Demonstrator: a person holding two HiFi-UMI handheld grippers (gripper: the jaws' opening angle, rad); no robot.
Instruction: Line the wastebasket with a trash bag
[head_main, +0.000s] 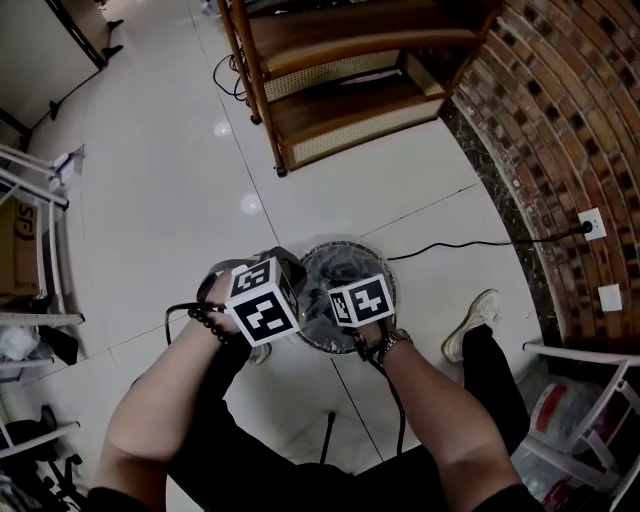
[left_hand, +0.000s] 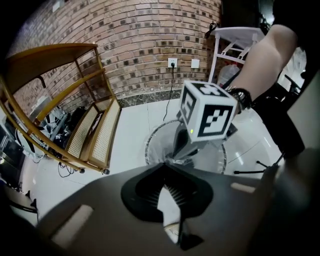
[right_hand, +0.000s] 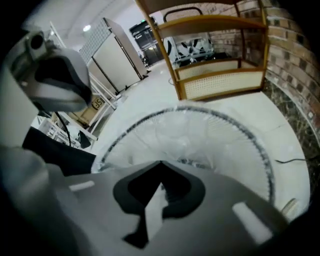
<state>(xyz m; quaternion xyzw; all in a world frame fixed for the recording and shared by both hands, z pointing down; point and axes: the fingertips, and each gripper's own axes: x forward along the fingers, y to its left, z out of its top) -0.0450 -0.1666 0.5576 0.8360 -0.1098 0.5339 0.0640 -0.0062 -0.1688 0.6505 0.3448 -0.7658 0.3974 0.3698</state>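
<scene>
Down on the white tiled floor (head_main: 170, 170) stands the round wire wastebasket (head_main: 344, 243), and everything else is placed from it. A translucent trash bag (right_hand: 200, 135) fills it; the film lies against the wire ribs and reaches the rim all round, crumpled at the near edge.

Both tongs meet the wastebasket at its rim. The left tongs (left_hand: 163, 167) come in from the side opposite the brick wall (head_main: 570, 130). Their 2 tips are closed together on the bunched bag film at the rim. The right tongs (right_hand: 160, 165) sit at the rim nearest the person and point across the wastebasket toward the wooden shelf (head_main: 340, 90). Their 2 tips are also pressed together, pinching the bag's edge where it gathers at the rim. In the left gripper view the marker cube (left_hand: 207, 112) of the right tongs hangs over the wastebasket's opening.

Beyond the wastebasket, the wooden shelf with cane panels stands on the floor. Beside the wastebasket on the wall side lies a black cable (head_main: 470, 243) that runs to a socket (head_main: 592, 222) in the brick wall. Near the wastebasket, on that same side, rests the person's pale shoe (head_main: 470, 325).
</scene>
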